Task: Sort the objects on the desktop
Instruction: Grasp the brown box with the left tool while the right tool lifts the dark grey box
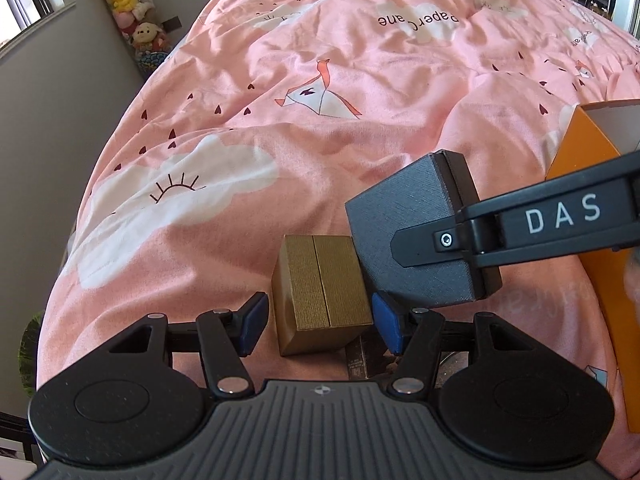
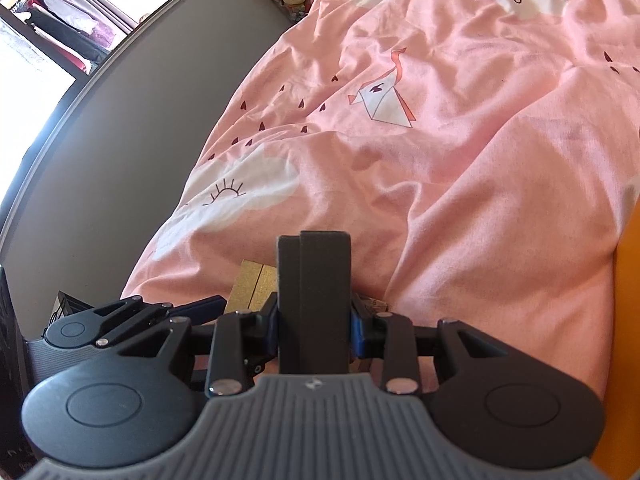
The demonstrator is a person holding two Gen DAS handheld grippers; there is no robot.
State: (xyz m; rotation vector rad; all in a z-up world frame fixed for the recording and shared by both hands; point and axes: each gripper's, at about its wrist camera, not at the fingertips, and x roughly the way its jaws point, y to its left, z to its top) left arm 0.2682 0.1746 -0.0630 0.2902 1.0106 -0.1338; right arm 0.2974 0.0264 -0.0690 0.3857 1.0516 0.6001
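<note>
A gold box [image 1: 324, 284] with a seam down its middle lies on the pink bedspread [image 1: 360, 120]. My left gripper [image 1: 320, 322] straddles it with its blue pads [image 1: 252, 324] close beside its two sides, a thin gap showing on the left. A dark grey box [image 2: 316, 300] stands upright between the right gripper's [image 2: 316, 322] pads, which press on it. In the left wrist view that grey box [image 1: 404, 236] hovers just right of the gold one, touching its upper corner, with the right gripper's finger [image 1: 520, 224] across it. The gold box [image 2: 256, 284] peeks out behind the grey one.
An orange cardboard box [image 1: 580, 148] stands at the right, close behind the right gripper, and fills the right edge [image 2: 628, 300]. A small dark packet [image 1: 360, 360] lies under the gold box. The bed's left edge drops to a grey floor; plush toys [image 1: 128, 4] sit in the corner.
</note>
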